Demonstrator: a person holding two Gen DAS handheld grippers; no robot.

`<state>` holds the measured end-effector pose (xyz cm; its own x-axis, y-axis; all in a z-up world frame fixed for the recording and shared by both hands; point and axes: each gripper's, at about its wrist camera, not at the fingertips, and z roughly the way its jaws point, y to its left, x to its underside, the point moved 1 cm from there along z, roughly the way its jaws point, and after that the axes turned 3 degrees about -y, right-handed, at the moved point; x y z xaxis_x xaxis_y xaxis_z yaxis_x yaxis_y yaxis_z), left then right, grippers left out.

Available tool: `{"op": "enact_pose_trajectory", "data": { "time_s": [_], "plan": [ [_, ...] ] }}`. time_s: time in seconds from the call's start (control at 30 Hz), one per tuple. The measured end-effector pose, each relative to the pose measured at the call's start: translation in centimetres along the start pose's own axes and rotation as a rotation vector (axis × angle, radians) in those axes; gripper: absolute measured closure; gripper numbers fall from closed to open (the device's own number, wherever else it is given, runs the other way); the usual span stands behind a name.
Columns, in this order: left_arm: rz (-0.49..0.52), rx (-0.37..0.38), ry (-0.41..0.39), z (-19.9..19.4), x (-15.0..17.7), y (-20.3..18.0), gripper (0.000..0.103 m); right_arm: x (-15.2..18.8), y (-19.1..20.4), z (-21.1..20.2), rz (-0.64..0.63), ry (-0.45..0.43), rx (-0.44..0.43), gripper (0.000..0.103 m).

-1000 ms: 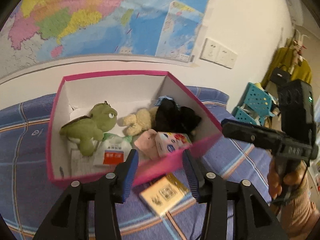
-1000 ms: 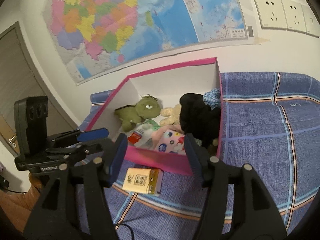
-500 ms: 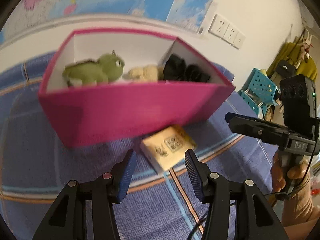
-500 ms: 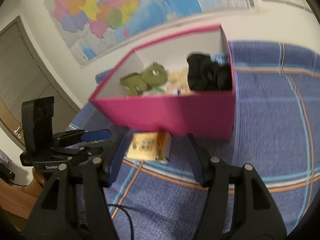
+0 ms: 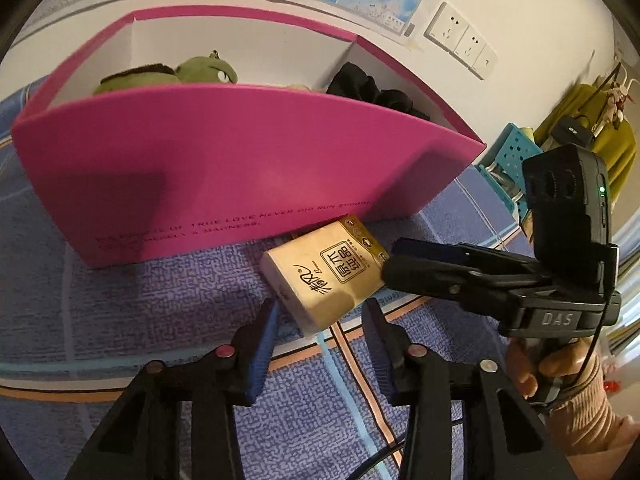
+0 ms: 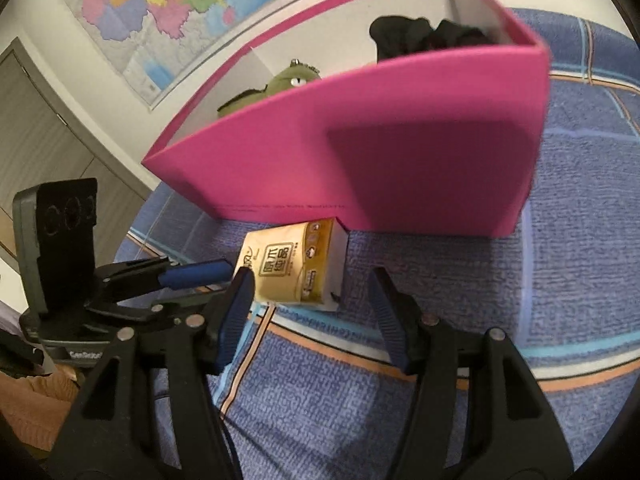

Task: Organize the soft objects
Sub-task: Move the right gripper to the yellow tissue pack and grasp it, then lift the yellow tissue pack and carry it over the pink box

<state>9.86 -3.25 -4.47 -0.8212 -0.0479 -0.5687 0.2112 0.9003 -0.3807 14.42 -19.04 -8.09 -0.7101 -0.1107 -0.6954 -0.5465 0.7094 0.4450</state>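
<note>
Left gripper (image 5: 320, 316) tilted down at yellow tissue pack (image 5: 325, 271), jaws just closing, still gapped, pack corner just ahead between tips, no pad contact. Right gripper (image 6: 312, 288) also tilted down, jaws half open, empty, same pack just ahead. Pack lies on blue plaid cloth (image 6: 560, 280), touching pink box (image 5: 224, 160).

Left view only: wall sockets (image 5: 460, 40), right hand (image 5: 560, 364). Right view only: grey door (image 6: 36, 128).

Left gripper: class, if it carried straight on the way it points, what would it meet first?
Most likely the yellow tissue pack, lying just ahead of the left gripper in front of the pink box; depth is uncertain.
</note>
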Motion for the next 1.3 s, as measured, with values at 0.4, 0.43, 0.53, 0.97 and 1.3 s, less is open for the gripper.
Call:
{"op": "enact_pose_trajectory", "data": {
  "time_s": [0.4,0.43,0.53,0.97,1.3],
  "plan": [
    [-0.003,0.026,0.025,0.9,0.2,-0.8,0.075,-0.3,-0.6,1.3,0.04,0.014,-0.038,0.055],
    [-0.002,0.026,0.026,0.9,0.2,-0.9,0.073,-0.3,-0.6,1.4,0.04,0.02,-0.041,0.055],
    [-0.003,0.025,0.029,0.7,0.4,-0.9,0.07,-0.2,-0.3,1.3,0.029,0.016,-0.034,0.056],
    [-0.04,0.044,0.022,0.3,0.2,0.6,0.073,0.6,-0.5,-0.3,0.059,0.006,-0.065,0.058],
    [-0.026,0.04,0.005,-0.7,0.4,-0.3,0.074,0.7,0.1,0.0,0.034,0.015,-0.061,0.058]
  ]
}}
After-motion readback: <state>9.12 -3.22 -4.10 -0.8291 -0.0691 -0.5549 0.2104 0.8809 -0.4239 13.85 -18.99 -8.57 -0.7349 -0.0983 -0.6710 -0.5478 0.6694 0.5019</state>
